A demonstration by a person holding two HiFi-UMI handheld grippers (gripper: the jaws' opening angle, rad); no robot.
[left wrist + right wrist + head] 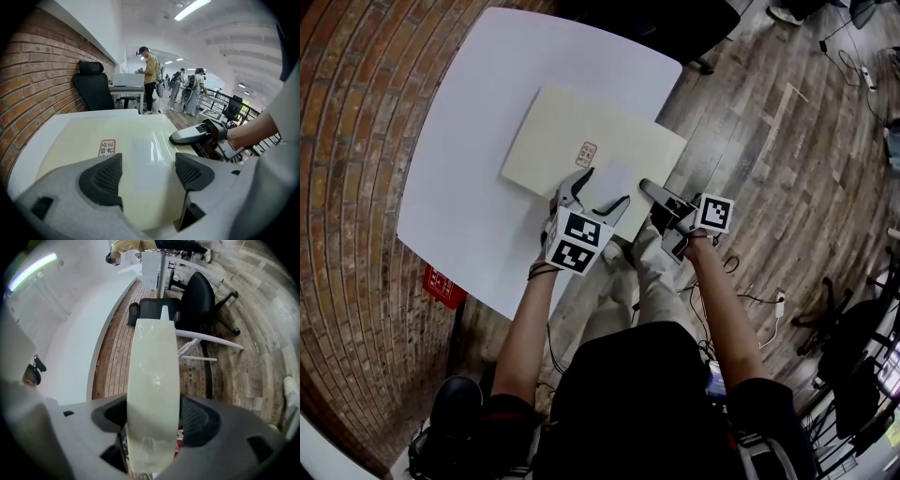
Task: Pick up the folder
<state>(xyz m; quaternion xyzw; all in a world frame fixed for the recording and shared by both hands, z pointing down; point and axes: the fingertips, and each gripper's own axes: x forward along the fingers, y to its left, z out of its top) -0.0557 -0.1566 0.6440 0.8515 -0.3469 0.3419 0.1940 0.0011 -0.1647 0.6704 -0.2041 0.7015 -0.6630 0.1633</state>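
Observation:
A cream folder point(581, 141) with a small red stamp lies flat on the white table point(459, 197), its near right corner jutting over the table's edge. My right gripper point(649, 188) is shut on that overhanging edge; in the right gripper view the folder point(154, 376) runs edge-on between the pads of the right gripper point(154, 420). My left gripper point(602, 190) is open over the folder's near edge, one jaw to either side of a pale rectangle on the cover. In the left gripper view the folder point(117, 136) lies under the open left gripper point(147, 173), with the right gripper point(190, 136) beside it.
A black office chair point(675, 23) stands past the table's far edge. A brick wall point(347, 141) runs along the left. A red box point(441, 286) sits under the table's near left side. Cables lie on the wooden floor point(787, 187). Several people stand far off in the room.

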